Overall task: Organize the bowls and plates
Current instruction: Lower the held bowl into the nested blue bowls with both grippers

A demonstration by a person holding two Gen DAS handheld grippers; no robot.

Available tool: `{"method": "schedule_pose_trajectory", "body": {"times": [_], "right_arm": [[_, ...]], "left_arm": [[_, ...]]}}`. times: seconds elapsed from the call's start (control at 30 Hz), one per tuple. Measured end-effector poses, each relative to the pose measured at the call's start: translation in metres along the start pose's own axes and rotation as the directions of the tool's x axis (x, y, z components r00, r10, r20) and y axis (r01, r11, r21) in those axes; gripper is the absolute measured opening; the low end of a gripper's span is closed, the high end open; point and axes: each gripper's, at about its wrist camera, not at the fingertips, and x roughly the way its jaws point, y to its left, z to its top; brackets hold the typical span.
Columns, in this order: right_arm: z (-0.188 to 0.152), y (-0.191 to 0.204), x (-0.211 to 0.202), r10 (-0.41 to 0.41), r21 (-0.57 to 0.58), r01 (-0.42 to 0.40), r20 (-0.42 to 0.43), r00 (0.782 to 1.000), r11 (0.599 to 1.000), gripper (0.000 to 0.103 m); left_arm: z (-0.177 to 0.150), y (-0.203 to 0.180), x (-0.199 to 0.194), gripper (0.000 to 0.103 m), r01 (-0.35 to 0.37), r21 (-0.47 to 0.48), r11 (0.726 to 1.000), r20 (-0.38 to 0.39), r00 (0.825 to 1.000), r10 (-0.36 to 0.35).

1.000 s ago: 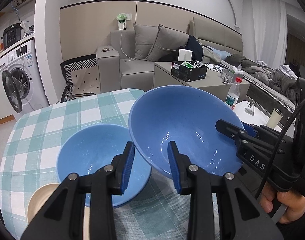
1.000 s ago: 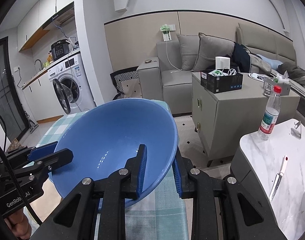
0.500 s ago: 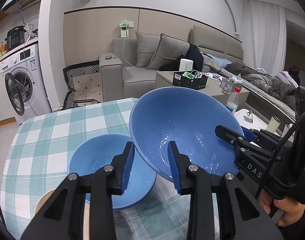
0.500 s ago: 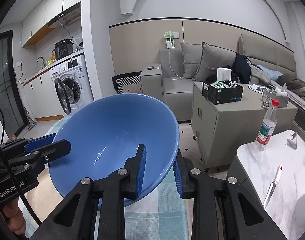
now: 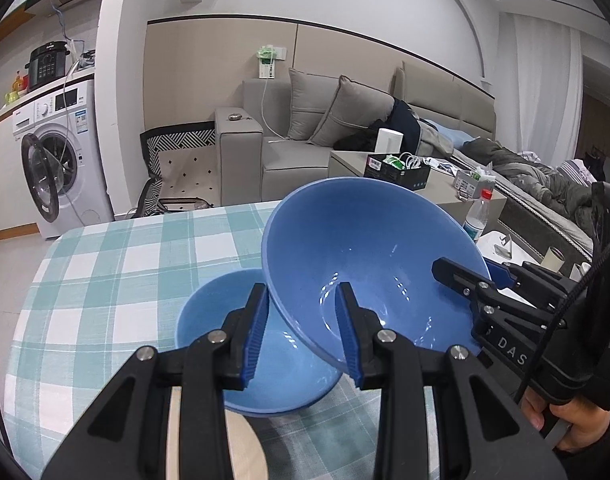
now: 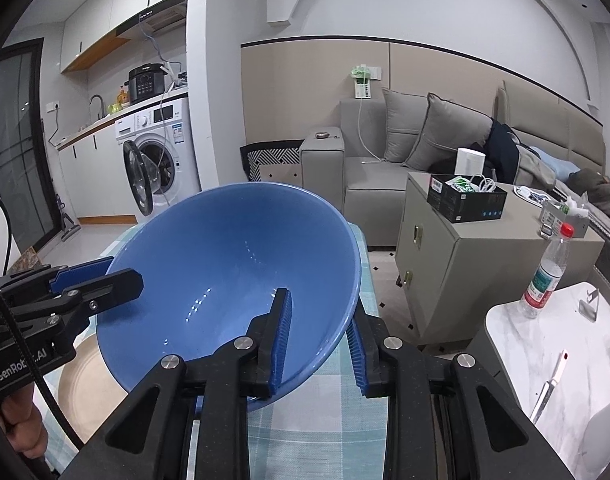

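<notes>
A large blue bowl (image 5: 373, 264) hangs tilted above the checked table (image 5: 117, 280), held by its rim from both sides. My left gripper (image 5: 301, 292) is shut on its near left rim, one finger inside and one outside. My right gripper (image 6: 319, 304) is shut on the opposite rim, and it shows in the left wrist view as the right gripper (image 5: 465, 276). A smaller, lighter blue bowl (image 5: 209, 320) sits on the table, partly under the large one. A beige plate (image 5: 241, 448) lies in front of it, mostly hidden by my fingers.
The table's right edge is close under the large bowl (image 6: 233, 264). Beyond it stands a white marble side table (image 6: 525, 344) with a water bottle (image 6: 549, 272) and a knife (image 6: 549, 388). A grey cabinet (image 6: 457, 264), a sofa and a washing machine (image 5: 61, 172) stand further back.
Both grippers have carried the large bowl upward and to the left, so it now overhangs the smaller bowl. Neither grip has changed.
</notes>
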Motion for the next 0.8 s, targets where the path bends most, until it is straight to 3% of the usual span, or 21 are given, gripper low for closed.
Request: {"method": "schedule_pose_trajectory", "body": {"times": [0.8], "right_arm": [[0.001,0.043,0.036,0.053,-0.054,-0.056,-0.067,0.996,0.997,0.027]], "left_arm": [[-0.008,0.05,0.012,0.033,-0.053,-0.071,0.996,-0.025,0.998,0.051]]}}
